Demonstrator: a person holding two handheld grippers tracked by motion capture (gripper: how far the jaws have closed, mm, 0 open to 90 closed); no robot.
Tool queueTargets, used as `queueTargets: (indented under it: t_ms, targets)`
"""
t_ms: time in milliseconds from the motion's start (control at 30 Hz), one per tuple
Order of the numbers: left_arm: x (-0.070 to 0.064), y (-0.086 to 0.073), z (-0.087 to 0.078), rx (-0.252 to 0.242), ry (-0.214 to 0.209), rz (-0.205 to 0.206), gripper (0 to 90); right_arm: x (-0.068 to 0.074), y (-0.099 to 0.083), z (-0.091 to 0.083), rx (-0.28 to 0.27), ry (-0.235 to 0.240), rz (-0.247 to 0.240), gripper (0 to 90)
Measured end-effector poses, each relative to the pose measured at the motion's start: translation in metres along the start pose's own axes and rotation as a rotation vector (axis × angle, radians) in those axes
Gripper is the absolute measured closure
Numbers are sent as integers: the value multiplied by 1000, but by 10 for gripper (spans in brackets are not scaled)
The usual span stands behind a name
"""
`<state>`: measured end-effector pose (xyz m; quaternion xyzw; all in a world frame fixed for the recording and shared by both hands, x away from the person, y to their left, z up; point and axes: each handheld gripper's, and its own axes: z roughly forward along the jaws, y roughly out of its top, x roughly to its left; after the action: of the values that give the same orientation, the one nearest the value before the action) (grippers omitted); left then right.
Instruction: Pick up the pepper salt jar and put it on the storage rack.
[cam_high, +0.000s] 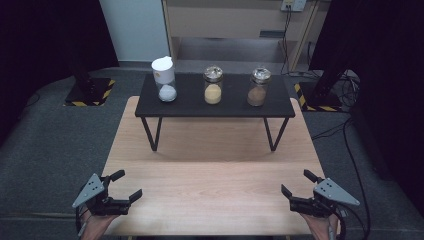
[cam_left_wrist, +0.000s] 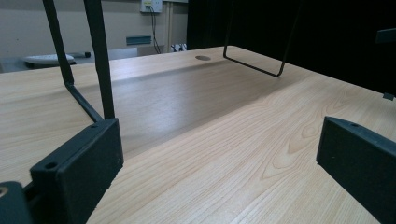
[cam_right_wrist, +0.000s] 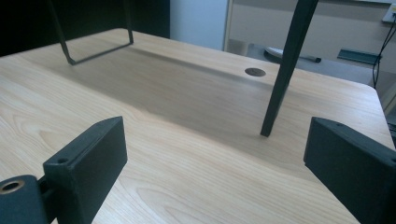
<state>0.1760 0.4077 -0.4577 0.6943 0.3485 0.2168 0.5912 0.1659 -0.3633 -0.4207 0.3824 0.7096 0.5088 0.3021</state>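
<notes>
Three jars stand in a row on a low black shelf (cam_high: 190, 107) at the far side of the wooden table (cam_high: 210, 180). The left jar (cam_high: 165, 80) holds white powder and has a white lid. The middle jar (cam_high: 213, 86) holds yellow powder, and the right jar (cam_high: 258, 87) holds brown powder. My left gripper (cam_high: 126, 186) rests open at the table's near left corner, with nothing between its jaws. My right gripper (cam_high: 297, 183) sits open at the near right corner, also holding nothing. Both gripper views look low across bare wood toward the shelf's black legs (cam_left_wrist: 100, 60) (cam_right_wrist: 285, 70).
The shelf's thin metal legs (cam_high: 152, 135) stand on the table's far half. A round cable hole (cam_right_wrist: 255, 72) lies in the tabletop under the shelf. Grey carpet surrounds the table, with cables (cam_high: 350, 145) on the floor to the right and stand bases at the back.
</notes>
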Motion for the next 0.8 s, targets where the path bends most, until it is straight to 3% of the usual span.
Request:
queueTargets:
  t_ms: [800]
  targets:
    - [1,0,1,-7,-13,4,0,-5,-9,-1,-11,4,16,65]
